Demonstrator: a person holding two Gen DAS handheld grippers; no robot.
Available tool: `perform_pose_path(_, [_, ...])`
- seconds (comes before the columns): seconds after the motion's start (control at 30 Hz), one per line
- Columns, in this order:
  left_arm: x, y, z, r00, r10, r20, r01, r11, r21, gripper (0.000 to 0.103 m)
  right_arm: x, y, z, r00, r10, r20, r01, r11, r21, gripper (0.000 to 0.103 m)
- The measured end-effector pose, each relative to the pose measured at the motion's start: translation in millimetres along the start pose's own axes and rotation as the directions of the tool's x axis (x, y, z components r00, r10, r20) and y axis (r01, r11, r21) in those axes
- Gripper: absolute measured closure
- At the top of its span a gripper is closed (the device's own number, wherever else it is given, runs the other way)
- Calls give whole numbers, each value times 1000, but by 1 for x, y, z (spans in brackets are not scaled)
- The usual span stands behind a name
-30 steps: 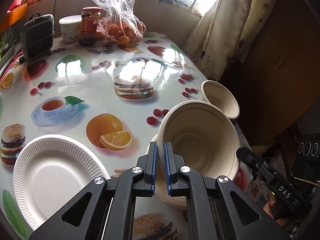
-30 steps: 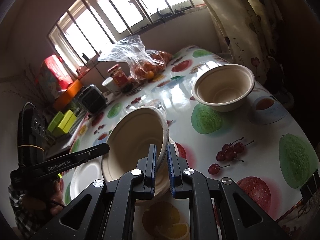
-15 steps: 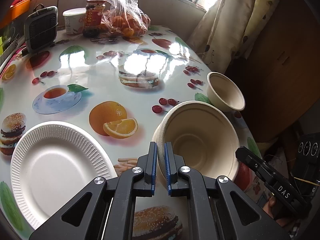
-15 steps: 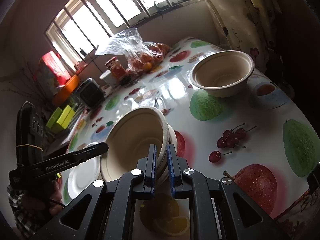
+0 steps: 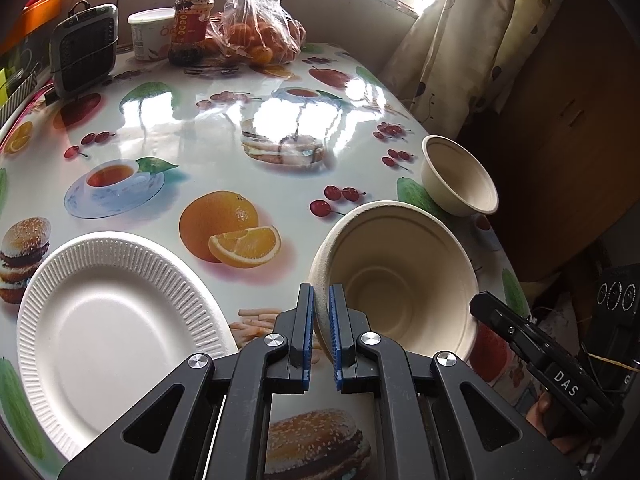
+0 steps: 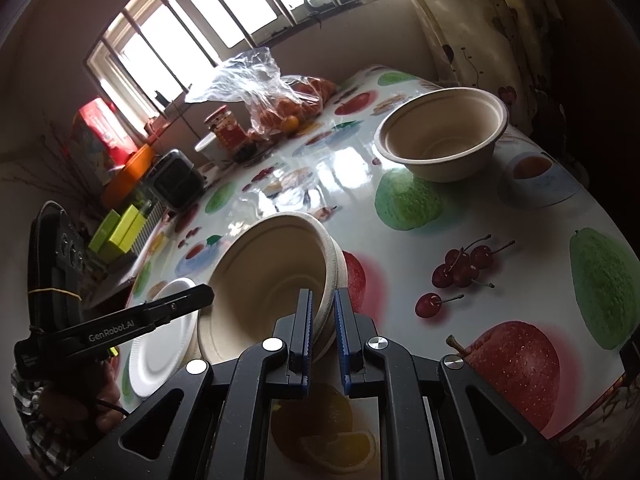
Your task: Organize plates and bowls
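Left gripper (image 5: 320,332): jaws closed on the near rim of the top bowl (image 5: 400,280), blue pads on either side of the wall.
Right gripper (image 6: 322,332): pinching the opposite rim of that same bowl (image 6: 272,280); whether the rim beneath is caught too, I cannot tell.
Just changed: over the last second the bowl has come down from a steeper tilt with both grips unchanged. It now sits closer into the lower bowl (image 6: 342,268), the two rims nearly stacked on the right wrist's side.
Meaning for the task: the nesting looks almost done. It still leans, so it probably needs levelling before either side lets go.
Top bowl: beige moulded fibre with a matt finish and a rolled lip. The wall is thin and tapers to a small flat base, so it will likely flex under a hard pinch.
Third bowl (image 5: 460,176): same make, upright and alone near the table's far edge, well apart from the pair.
Paper plate (image 5: 112,320): white with a fluted rim and a smooth centre, flat on the table beside the bowls.
Table (image 5: 280,128): glossy printed oilcloth, slick and glaring under the window.
Beyond: crinkled clear bag of oranges (image 5: 256,32) and a jar (image 5: 192,20) at the far end.
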State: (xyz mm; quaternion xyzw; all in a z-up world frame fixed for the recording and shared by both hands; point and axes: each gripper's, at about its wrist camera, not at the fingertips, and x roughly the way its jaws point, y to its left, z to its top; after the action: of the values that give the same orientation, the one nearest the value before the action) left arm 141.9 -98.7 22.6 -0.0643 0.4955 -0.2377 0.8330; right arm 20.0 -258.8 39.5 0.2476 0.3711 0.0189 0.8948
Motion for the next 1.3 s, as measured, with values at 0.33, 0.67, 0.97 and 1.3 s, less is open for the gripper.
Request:
perform_pose_path(0.33, [4,2,1,1000,4,1,-4,1000,1,95,2,-2,0,1000,-1,-3,1,1000,2,91])
perform_pose_path(0.67, [2,0,2,1000,8,2,-8,1000,0,95,2,-2,1,1000,4,-4,-4,1000,6,91])
perform_pose_path(0.97, [3,1,1,1000,10,-1,-10,1000,-2,95,2,-2,0,1000,4,-5,-4,1000,6,90])
perform_pose_path(1.3, [3,1,1,1000,10,0,-10,1000,-4,95,2,-3,1,1000,4,-5,-4,1000,8,90])
